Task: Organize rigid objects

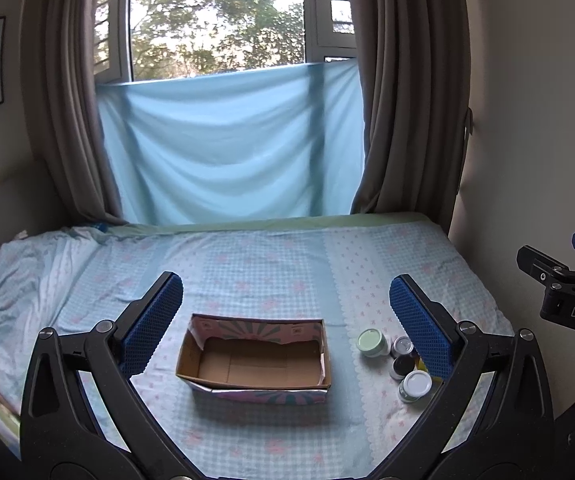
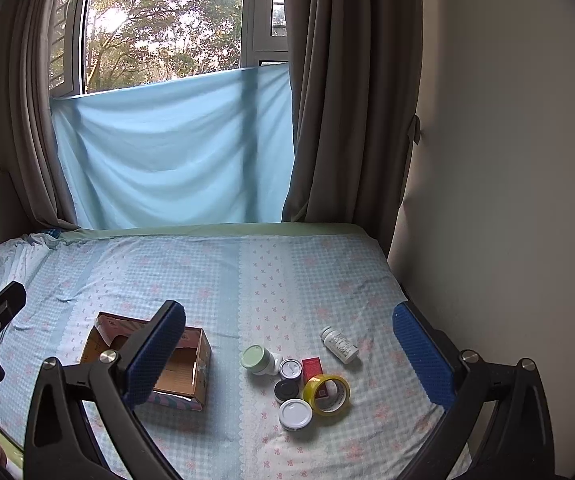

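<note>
open cardboard box and a cluster of small containers on a checked bedsheet

the left gripper (image 1: 285, 320) hovers above the bed with its two fingers spread wide, holding nothing; each finger (image 1: 151, 320) is a black plastic arm faced with a blue, finely dimpled rubber pad. the right gripper (image 2: 289, 354) is likewise spread wide and empty, with the same nubbed blue pads.

between the left fingers, in the left wrist view, sits a shallow rectangular cardboard box (image 1: 255, 360), open on top, plain brown and empty inside, with a glossy pink-and-teal printed outer skin. it rests flat on the bedsheet (image 1: 247, 272), a soft pale blue gingham cloth with pink flowers and a scalloped white band.

just to the right of the box lies a tight group of rigid things. a squat white jar with a pale green round lid (image 2: 256, 358) stands nearest the box. beside it are a small can with a silvery pull-tab top (image 2: 291, 369), a black-lidded jar (image 2: 286, 390) and a jar with a smooth white lid (image 2: 295, 413). a shiny yellow tape roll (image 2: 326, 394) leans against a small red carton (image 2: 312, 367). a white cylindrical pill bottle (image 2: 339, 345) lies on its side, a little apart.
</note>
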Action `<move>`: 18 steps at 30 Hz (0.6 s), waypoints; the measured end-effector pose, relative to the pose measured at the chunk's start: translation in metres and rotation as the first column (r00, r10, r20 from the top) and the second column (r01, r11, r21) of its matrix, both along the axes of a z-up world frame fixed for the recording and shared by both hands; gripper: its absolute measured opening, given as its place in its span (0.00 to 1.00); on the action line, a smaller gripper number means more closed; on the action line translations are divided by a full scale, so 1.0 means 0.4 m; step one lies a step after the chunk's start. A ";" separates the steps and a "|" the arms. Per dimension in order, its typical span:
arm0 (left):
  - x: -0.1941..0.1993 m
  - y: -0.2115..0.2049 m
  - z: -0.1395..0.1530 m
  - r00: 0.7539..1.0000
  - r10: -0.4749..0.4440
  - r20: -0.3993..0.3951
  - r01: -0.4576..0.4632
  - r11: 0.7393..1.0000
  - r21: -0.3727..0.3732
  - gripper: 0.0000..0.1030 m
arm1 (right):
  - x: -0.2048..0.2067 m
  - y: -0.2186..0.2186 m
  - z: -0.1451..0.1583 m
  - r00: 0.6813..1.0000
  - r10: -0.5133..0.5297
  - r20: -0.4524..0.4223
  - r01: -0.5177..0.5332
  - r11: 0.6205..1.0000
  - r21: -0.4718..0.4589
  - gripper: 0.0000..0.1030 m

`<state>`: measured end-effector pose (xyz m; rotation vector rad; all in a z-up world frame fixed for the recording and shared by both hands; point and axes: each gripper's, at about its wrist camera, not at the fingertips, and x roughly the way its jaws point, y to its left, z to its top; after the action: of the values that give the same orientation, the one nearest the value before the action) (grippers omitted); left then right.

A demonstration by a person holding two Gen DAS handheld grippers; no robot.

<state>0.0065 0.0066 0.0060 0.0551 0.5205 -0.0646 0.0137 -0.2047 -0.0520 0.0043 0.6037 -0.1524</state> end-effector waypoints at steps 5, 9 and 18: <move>0.000 0.004 -0.003 1.000 -0.006 0.002 0.006 1.000 -0.003 1.00 | 0.005 -0.003 -0.002 1.000 -0.004 0.001 0.004 1.000 -0.003 1.00; 0.001 0.006 -0.002 1.000 -0.006 0.007 0.006 1.000 -0.004 1.00 | 0.007 -0.007 0.001 1.000 -0.005 0.003 0.005 1.000 -0.003 1.00; -0.006 0.010 -0.002 1.000 -0.009 0.008 0.009 1.000 -0.005 1.00 | 0.009 -0.012 0.002 1.000 -0.006 0.003 0.006 1.000 -0.003 1.00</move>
<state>0.0043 0.0107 0.0052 0.0528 0.5116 -0.0740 0.0173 -0.2094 -0.0511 0.0038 0.6004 -0.1593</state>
